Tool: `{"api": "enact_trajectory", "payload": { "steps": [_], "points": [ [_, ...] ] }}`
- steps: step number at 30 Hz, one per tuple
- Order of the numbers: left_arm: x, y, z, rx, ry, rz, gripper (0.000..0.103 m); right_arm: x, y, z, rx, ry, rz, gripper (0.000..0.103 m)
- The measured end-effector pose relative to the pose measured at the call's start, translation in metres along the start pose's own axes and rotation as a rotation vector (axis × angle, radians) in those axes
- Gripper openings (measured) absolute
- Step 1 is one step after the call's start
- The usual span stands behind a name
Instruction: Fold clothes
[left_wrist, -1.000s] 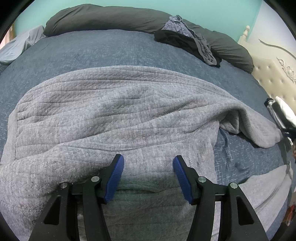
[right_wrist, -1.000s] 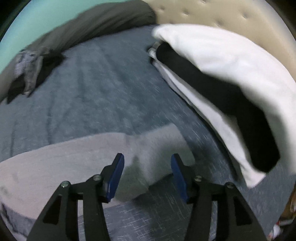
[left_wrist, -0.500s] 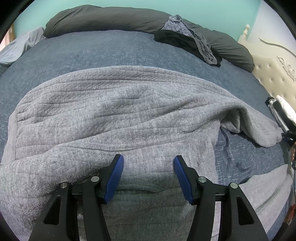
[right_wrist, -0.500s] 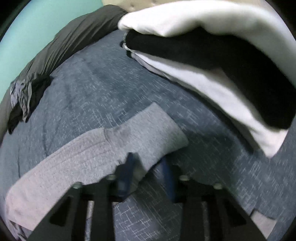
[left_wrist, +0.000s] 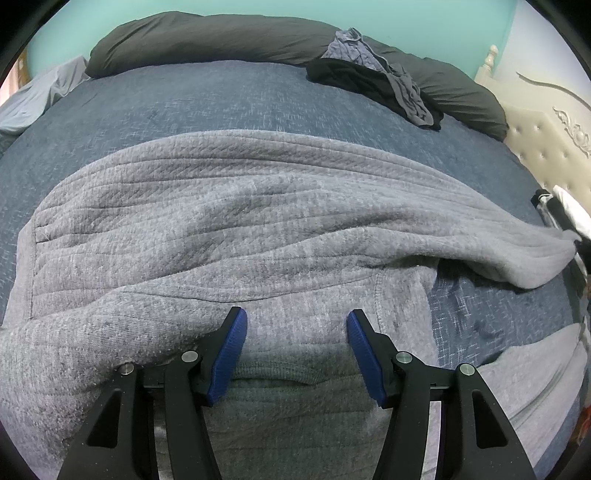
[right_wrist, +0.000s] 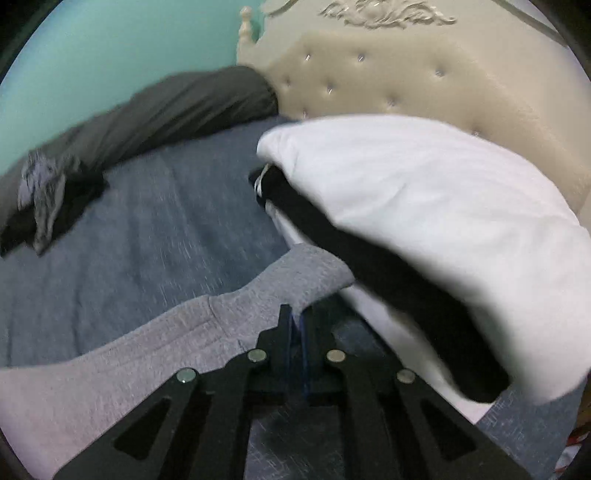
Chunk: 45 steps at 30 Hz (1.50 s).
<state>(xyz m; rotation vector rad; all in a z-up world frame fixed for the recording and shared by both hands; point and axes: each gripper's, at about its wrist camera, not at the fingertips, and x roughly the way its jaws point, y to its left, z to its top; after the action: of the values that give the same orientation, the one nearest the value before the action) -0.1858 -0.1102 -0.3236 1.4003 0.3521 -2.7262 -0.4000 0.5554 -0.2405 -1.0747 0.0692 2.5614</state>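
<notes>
Where blue bedspread (left_wrist: 229, 96) meets teal wall (right_wrist: 92, 62), left claw (left_wrist: 295, 332) gaping over sweatshirt (left_wrist: 240, 221), right claw (right_wrist: 295, 325) seemingly pinching its sleeve (right_wrist: 229, 317)

A grey knit sweatshirt (left_wrist: 236, 236) lies spread and rumpled across the blue bed (left_wrist: 207, 99). Its sleeve (right_wrist: 229, 325) stretches toward the white pillow (right_wrist: 424, 206).

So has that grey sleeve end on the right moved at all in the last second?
Yes. The sleeve cuff, now pinched in the shut right gripper, has shifted toward the white pillow and now reaches its lower edge; earlier, bare bedspread separated them.

pillow (right_wrist: 424, 206) blocks rt, bedspread (right_wrist: 155, 229) open
</notes>
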Motion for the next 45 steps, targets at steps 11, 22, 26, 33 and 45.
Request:
{"api": "enact_trajectory", "payload": {
  "steps": [11, 22, 26, 33, 45],
  "points": [
    [-0.012, 0.008, 0.003, -0.037, -0.015, -0.042, 0.061, -0.009, 0.002, -0.015, -0.012, 0.027, -0.068, 0.027],
    [-0.072, 0.036, 0.002, -0.080, -0.091, -0.023, 0.061, -0.089, 0.080, -0.035, -0.057, 0.032, 0.309, 0.042],
    [-0.099, 0.056, -0.004, -0.092, -0.080, 0.010, 0.061, -0.114, 0.138, -0.058, -0.097, 0.050, 0.482, 0.043],
    [-0.141, 0.107, 0.003, -0.100, -0.032, 0.076, 0.061, -0.148, 0.228, -0.114, -0.145, 0.116, 0.707, 0.043],
    [-0.101, 0.186, 0.049, -0.176, 0.113, 0.129, 0.061, -0.176, 0.281, -0.167, -0.114, 0.145, 0.885, 0.045]
  ]
}}
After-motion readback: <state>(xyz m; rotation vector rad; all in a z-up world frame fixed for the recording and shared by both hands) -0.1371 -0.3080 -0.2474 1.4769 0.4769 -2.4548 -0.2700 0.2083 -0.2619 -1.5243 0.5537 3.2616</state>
